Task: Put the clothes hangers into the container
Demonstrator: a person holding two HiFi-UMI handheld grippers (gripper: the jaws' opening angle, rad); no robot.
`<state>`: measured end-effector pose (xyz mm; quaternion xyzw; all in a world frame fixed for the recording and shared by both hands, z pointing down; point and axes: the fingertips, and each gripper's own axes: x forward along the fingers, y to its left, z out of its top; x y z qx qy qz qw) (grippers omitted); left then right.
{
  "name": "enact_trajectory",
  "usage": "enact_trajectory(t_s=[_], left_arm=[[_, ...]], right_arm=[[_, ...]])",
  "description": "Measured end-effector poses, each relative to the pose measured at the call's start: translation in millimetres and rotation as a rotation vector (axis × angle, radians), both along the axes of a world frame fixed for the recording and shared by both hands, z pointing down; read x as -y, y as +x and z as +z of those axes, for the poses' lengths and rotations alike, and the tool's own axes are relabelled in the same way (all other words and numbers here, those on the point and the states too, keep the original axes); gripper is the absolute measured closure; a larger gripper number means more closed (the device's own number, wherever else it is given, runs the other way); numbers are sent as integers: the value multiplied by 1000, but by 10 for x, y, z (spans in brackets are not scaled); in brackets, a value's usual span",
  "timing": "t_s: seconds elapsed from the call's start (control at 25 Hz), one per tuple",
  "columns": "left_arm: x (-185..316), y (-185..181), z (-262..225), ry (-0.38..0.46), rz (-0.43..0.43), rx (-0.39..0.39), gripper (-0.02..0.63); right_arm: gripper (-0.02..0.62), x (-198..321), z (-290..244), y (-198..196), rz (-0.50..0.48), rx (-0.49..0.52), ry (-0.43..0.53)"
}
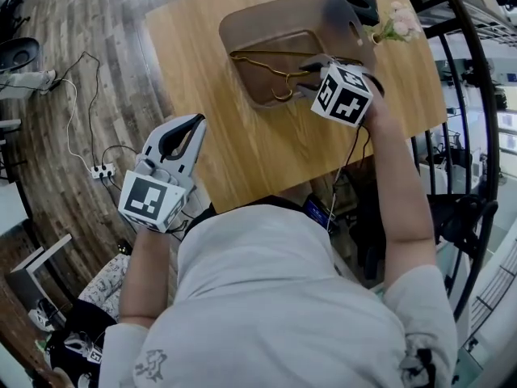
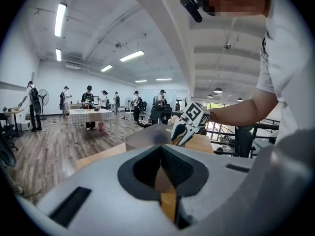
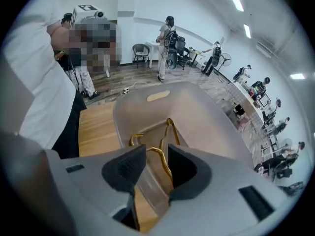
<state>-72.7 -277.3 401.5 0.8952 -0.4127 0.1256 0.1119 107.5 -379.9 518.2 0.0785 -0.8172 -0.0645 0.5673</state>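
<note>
Table [image 1: 242, 156], right gripper [image 1: 308, 75] over container [image 1: 266, 23], jaws apart astride hanger [image 3: 164, 159], left gripper [image 1: 196, 122], jaws together

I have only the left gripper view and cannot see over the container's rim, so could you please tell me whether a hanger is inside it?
Observer: Yes. The right gripper view shows a gold wire hanger inside the brown container.
Operator: Thank you. Is the right gripper gripping it?
Observer: No. The right gripper has its jaws apart, and the hanger's wire runs between them unclamped.
Operator: And where is my left gripper relative to the table?
Observer: In the head view the left gripper is at the wooden table's left edge, well away from the container.
</note>
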Motion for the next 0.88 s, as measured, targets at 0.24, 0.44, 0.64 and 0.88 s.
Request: enact_trajectory(t_s=[0.24, 0.44, 0.64, 0.88], left_arm=[[-203, -71, -127, 27, 42, 2, 598], [-351, -154, -245, 58, 91, -2, 598], [-555, -207, -332, 75, 133, -9, 598], [-779, -262, -386, 85, 178, -25, 598]], right_arm=[[448, -361, -282, -203, 83, 116, -2], [457, -647, -498, -387, 162, 192, 16], [478, -1020, -667, -605, 222, 271, 34], [532, -1430, -864, -889, 331, 433, 50]])
